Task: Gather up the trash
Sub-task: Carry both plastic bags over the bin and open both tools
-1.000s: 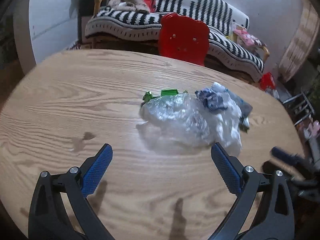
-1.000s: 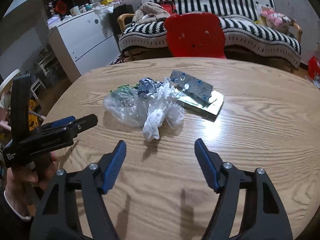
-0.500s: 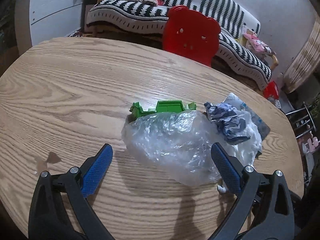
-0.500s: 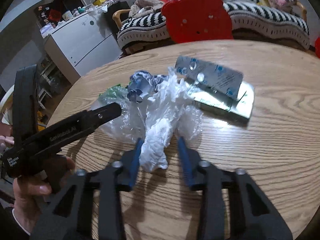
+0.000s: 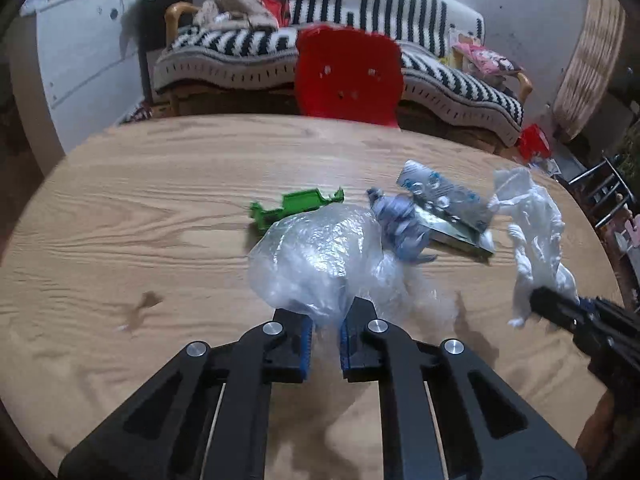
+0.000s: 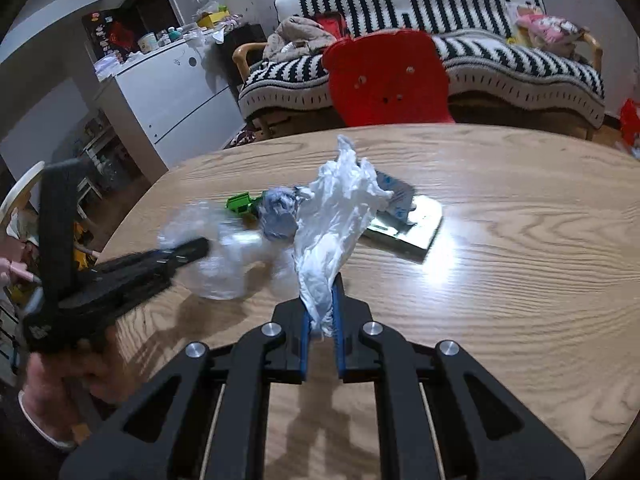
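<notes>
Two grippers each hold a piece of trash above the round wooden worktop (image 5: 120, 208). At nine o'clock of the heap lies a green plastic piece (image 5: 294, 206), plain in the left wrist view and half hidden in the right. Next, the left gripper (image 5: 324, 338) has its jaws clamped on the clear plastic bag (image 5: 320, 258). A crumpled blue-grey wad (image 5: 396, 216) lies just beside the bag at two o'clock, touching a foil blister pack (image 5: 444, 196) on a flat box, whose glare shows only in the right wrist view. Farthest right, the right gripper (image 6: 322, 320) has its jaws closing, pinched on a white plastic bag (image 6: 336, 216), which stands up towards twelve o'clock.
</notes>
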`<state>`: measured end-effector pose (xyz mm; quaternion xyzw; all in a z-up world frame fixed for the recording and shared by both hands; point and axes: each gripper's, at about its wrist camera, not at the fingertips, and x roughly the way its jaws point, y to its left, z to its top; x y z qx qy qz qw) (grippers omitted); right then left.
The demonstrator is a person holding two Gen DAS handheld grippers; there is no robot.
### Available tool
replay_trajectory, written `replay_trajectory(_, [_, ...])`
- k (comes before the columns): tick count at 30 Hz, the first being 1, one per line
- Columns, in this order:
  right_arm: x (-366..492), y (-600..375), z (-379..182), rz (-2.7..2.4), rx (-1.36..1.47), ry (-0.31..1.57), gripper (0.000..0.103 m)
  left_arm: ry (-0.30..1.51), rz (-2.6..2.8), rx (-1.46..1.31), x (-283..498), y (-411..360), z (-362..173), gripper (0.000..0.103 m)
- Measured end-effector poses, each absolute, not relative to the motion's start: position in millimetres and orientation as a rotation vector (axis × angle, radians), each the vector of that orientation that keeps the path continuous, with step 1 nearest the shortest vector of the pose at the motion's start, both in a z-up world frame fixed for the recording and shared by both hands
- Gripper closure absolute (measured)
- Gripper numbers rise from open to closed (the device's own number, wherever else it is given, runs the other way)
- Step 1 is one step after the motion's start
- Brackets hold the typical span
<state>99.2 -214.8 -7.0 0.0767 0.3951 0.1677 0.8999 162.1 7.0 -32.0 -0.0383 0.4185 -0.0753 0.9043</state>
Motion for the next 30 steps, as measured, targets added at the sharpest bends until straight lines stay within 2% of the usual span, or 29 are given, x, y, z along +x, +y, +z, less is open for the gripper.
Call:
replay_trajectory(7, [37, -240, 19, 0.326, 0.066, 0.783, 0.093, 0.812, -0.167, -0.048, 104, 4, 4, 0.094])
replay_trajectory(13, [-12, -284, 28, 0.268, 0.012, 0.77, 0.093, 0.796, -0.243, 0.02, 70, -47, 13, 0.094])
replay_trajectory(21, [-84, -394, 31, 0.108, 0.012, 0.752, 0.093, 0.769, -0.482, 0.144, 19, -175, 12, 0.094])
replay_trajectory(30, [-174, -532, 2, -0.119, 0.104, 0.785, 0.093, 0.777, -0.83, 0.252, -62, -336, -16, 0.094])
